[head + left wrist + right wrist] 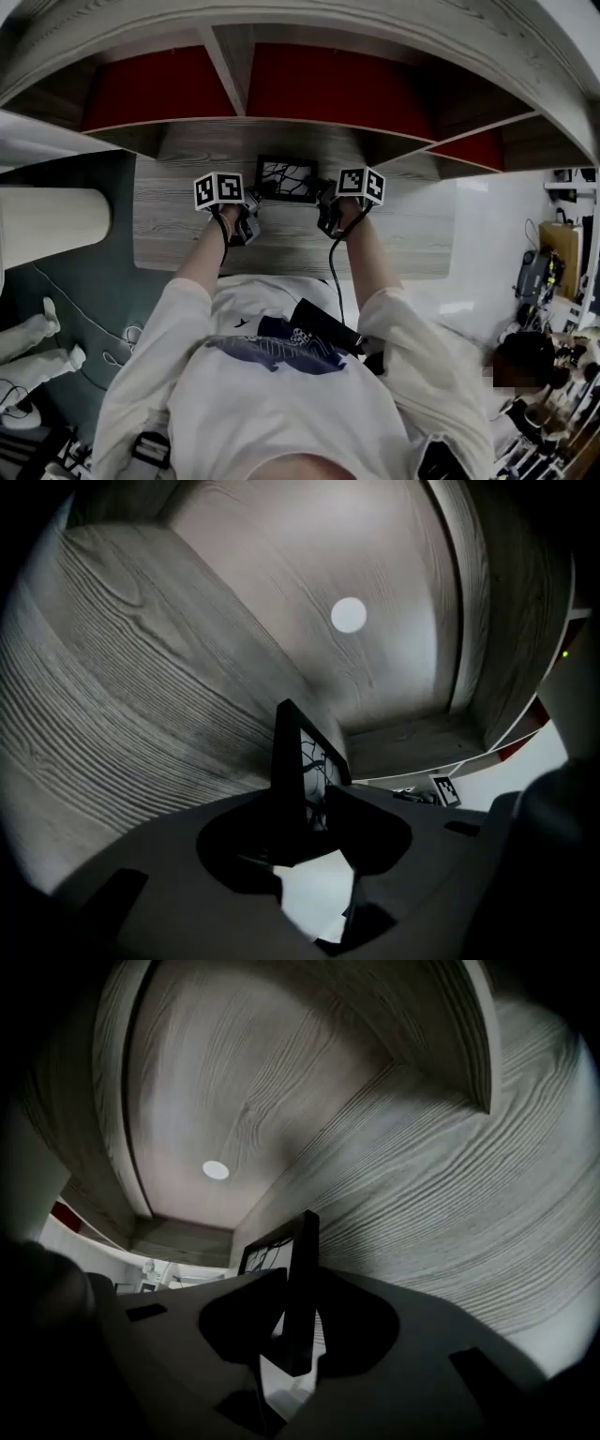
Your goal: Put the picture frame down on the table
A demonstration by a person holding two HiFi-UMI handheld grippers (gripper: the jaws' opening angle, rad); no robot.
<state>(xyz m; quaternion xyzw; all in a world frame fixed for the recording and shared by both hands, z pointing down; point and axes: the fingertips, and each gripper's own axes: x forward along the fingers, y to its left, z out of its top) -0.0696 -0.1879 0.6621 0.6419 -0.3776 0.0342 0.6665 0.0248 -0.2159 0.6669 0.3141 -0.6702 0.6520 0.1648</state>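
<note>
The picture frame [286,178], black with a line drawing behind glass, stands upright near the back of the grey wood-grain table [178,234]. My left gripper [249,217] is at its left end and my right gripper [328,214] at its right end. In the left gripper view the frame's dark edge [286,752] lies between the jaws of the left gripper [314,803], which stand wide, and part of the picture's face shows beside one jaw. In the right gripper view the frame [305,1241] sits between the jaws of the right gripper [300,1321], with a thin light strip beside it.
Shelf compartments with red back panels [328,89] overhang the back of the table. A white round cap [349,615] is set in the tabletop beyond the frame. A white cylinder [52,225] lies at the left. A person and equipment [548,272] are at the right.
</note>
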